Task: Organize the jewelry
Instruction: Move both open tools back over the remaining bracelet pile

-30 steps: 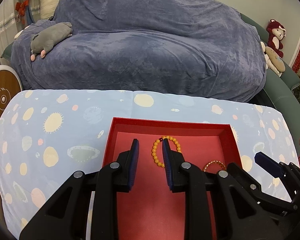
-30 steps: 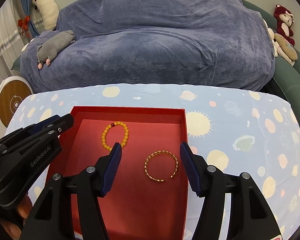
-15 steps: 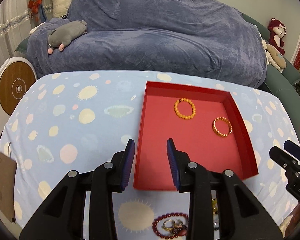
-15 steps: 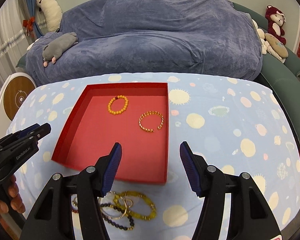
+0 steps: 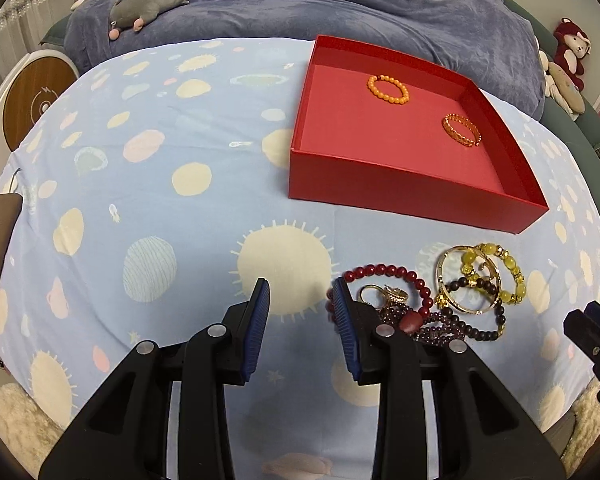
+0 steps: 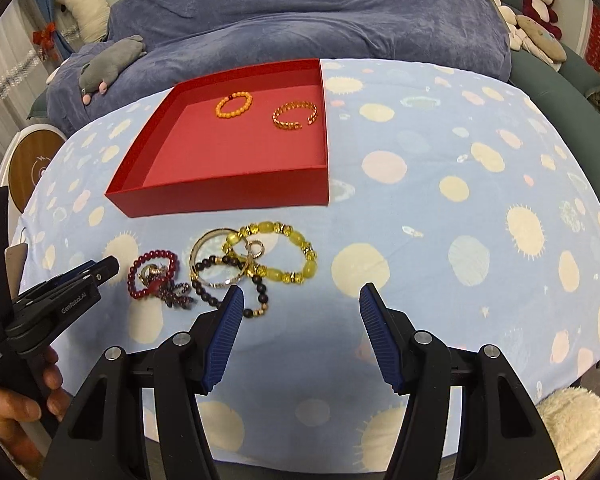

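Hovering over the patterned cloth (image 5: 148,184), left gripper (image 5: 300,300) and right gripper (image 6: 300,296) stand open, nothing between the fingers. Tangled bracelets (image 6: 236,264) lie before the red tray (image 6: 220,196), which contains an orange bead bracelet (image 5: 388,89) and a gold bangle (image 5: 461,129).

You've got one red tray (image 6: 228,192) holding two bracelets: one orange bead bracelet (image 6: 233,105), one gold cuff (image 6: 295,115). Loose pile on the surface: one dark red bead bracelet (image 6: 153,275), one yellow bead bracelet (image 6: 278,253), one gold bangle (image 6: 220,258), one black bead strand (image 6: 256,292). Small rings too tangled to count.
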### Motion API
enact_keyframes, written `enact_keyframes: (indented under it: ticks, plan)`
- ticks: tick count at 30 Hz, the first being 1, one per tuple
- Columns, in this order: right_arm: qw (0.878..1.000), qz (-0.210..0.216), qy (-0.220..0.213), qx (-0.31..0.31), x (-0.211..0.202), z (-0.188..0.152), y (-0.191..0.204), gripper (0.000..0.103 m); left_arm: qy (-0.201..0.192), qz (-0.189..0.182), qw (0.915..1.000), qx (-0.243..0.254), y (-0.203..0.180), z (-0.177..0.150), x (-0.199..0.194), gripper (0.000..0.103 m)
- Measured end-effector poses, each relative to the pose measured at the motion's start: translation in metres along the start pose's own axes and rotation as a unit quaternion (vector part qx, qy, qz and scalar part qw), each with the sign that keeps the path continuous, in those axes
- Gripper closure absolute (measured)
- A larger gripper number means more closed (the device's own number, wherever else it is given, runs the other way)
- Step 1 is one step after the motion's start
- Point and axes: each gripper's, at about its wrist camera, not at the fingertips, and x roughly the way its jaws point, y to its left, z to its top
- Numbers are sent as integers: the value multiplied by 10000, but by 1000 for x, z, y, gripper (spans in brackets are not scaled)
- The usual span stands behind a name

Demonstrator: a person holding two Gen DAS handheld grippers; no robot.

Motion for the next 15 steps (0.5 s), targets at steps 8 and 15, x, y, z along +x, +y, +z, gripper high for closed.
enact_keyframes:
  ticks: [8, 15]
  plan:
    - [9999, 56, 106, 2, 4, -9, 2, 44, 113, -51, 9999, 102, -10, -4, 19, 72]
    - [9997, 112, 195, -8, 9, -12, 7, 44, -35, 97, 9995, 284, -18, -4, 24, 85]
